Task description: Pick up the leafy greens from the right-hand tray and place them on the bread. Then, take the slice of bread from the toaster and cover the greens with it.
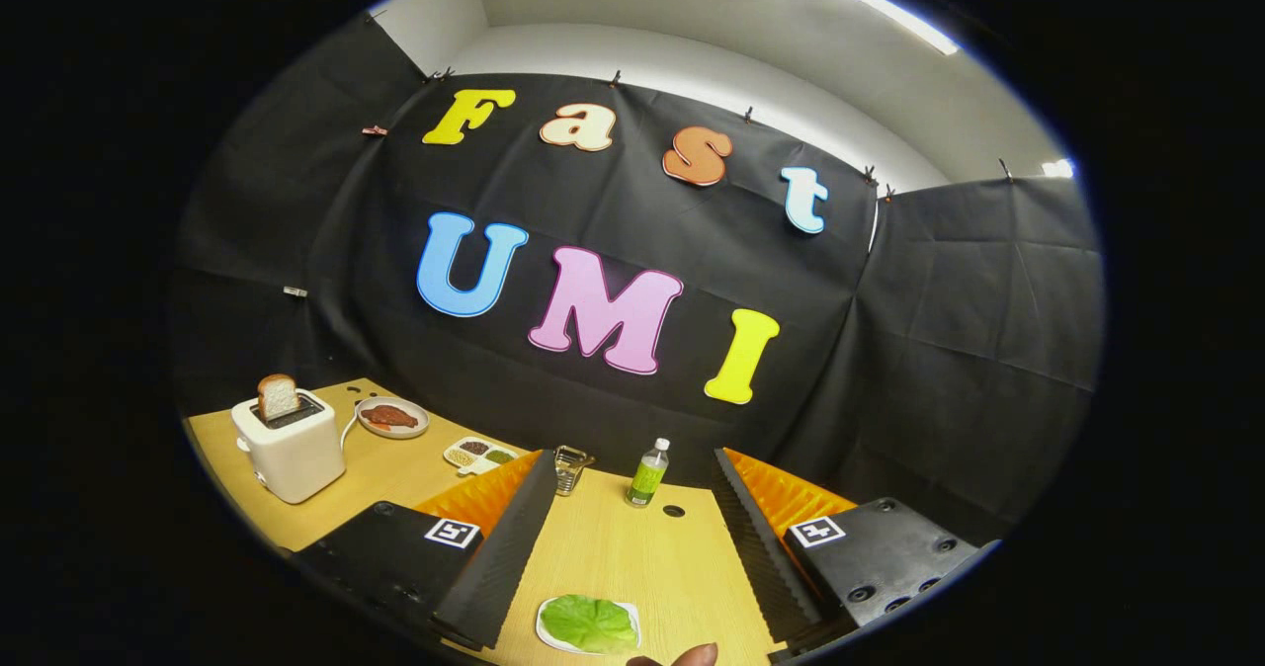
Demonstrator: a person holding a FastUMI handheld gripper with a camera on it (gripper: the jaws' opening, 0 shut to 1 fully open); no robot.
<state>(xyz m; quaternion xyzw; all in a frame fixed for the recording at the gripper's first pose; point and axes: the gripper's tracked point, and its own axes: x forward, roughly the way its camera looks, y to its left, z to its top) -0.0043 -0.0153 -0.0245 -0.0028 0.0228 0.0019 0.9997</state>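
- between the fingers, close in on the wooden table: leafy greens lie flat on a small white tray.
- gripper stands wide open, holding nothing; the greens sit low in the gap, touching neither finger.
- toaster stands far off to the left with a slice of bread upright in its slot.
- judgement: the leaf looks light, thin and floppy, easily torn; it likely drapes when lifted.
- judgement: best hold is a raised, ruffled edge, pinched gently, not the flat centre.
- a green bottle stands beyond the fingers.
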